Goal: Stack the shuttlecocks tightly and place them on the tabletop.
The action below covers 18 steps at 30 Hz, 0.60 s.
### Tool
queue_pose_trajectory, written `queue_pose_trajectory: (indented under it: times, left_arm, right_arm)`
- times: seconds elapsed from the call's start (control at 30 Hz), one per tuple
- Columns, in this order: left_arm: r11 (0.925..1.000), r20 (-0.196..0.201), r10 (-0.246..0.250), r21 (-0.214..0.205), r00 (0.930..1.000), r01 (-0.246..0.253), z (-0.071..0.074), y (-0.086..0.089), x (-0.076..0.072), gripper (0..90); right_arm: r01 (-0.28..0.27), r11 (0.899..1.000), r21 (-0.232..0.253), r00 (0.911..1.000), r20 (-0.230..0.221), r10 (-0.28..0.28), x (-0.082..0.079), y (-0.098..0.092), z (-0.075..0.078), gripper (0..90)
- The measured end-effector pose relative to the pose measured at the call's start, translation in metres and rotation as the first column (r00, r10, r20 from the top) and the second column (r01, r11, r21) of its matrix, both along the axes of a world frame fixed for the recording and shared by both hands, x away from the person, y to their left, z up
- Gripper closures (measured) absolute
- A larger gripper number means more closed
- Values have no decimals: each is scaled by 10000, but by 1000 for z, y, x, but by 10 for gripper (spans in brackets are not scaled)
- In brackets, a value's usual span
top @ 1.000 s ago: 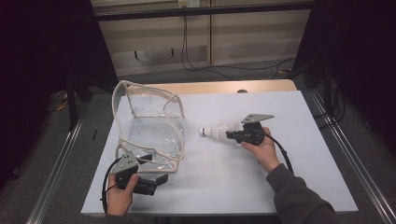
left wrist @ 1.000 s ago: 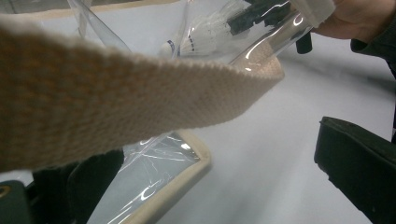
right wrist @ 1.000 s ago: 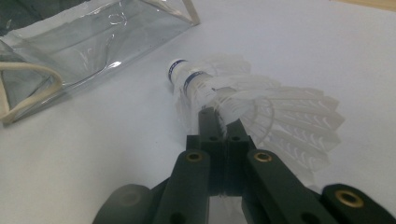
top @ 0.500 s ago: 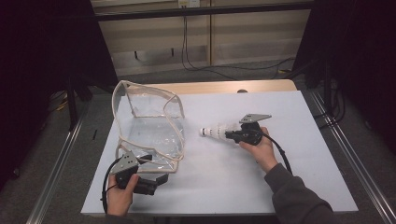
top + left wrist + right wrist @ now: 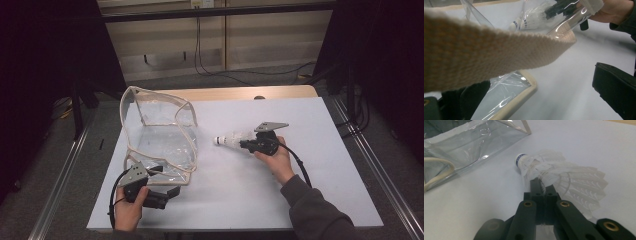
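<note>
Holding a white feathered shuttlecock (image 5: 554, 172) by its skirt, right tool (image 5: 543, 185) clamped narrow, frame centre, cork tip toward the clear vinyl bag (image 5: 162, 132) at left. Left tool (image 5: 160, 182), lower left, jaws apart around the bag's woven beige strap (image 5: 486, 55); grip unclear. Judged step: bagging; next, aim into its opening. White tabletop (image 5: 300, 190).

In the left gripper view, a blurred beige woven strap (image 5: 486, 52) hides most of the clear plastic bag (image 5: 499, 97); the white feather shuttlecock (image 5: 534, 18) shows only through it.
</note>
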State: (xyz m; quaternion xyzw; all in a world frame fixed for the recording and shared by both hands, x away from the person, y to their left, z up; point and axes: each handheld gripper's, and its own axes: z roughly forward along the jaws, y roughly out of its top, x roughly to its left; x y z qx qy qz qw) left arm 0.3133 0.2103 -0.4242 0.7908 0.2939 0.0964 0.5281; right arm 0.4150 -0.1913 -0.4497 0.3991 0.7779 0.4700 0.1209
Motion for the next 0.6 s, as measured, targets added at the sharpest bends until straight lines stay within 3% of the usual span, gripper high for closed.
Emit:
queue_pose_trajectory:
  times: [0.6]
  left_arm:
    - [10000,-10,24,-10,10000,-24,0,0,0,13]
  right_arm:
    - [6,10000,-9,10000,-89,-6,0,2,-3,886]
